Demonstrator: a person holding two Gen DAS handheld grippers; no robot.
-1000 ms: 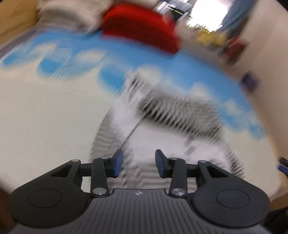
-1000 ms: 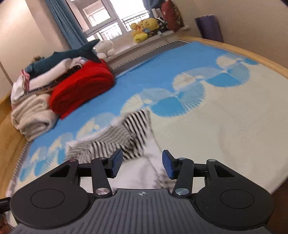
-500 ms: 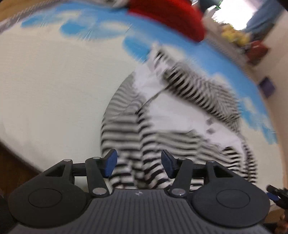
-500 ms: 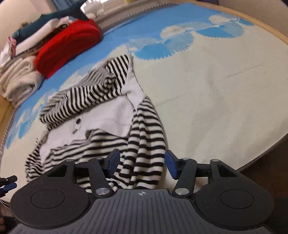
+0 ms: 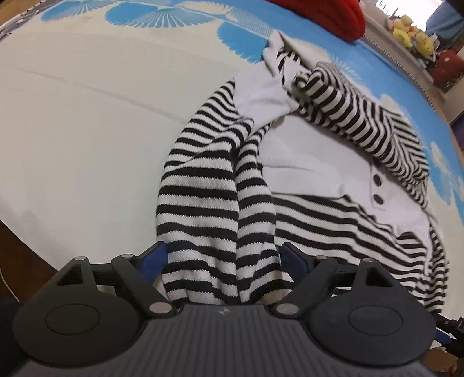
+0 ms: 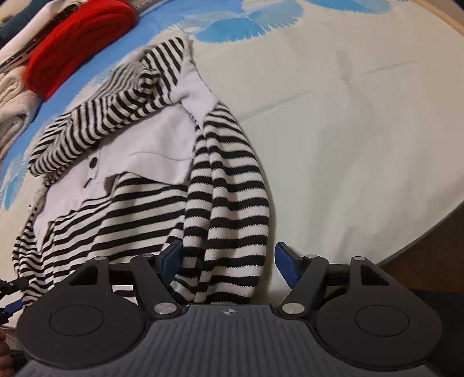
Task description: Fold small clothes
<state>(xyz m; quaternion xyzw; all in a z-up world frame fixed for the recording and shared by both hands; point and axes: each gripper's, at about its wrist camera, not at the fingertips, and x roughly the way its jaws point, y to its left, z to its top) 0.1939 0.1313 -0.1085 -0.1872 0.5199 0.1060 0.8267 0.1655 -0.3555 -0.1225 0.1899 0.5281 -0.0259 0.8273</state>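
With both tools opening, left tool [image 5: 223,256] and right tool [image 6: 227,258] each straddling a hem bunch of the striped top [image 5: 319,162] crumpled on the bed [image 5: 72,116], we should pinch deep, evenly.

Cream bedspread [image 5: 87,121] with blue fan shapes [image 5: 162,16] along its far edge. Red folded blanket [image 6: 78,37] at 10 o'clock in the right wrist view, touching beige folded cloth [image 6: 14,95] beside it. Yellow plush toys [image 5: 411,34] at 1 o'clock in the left wrist view.
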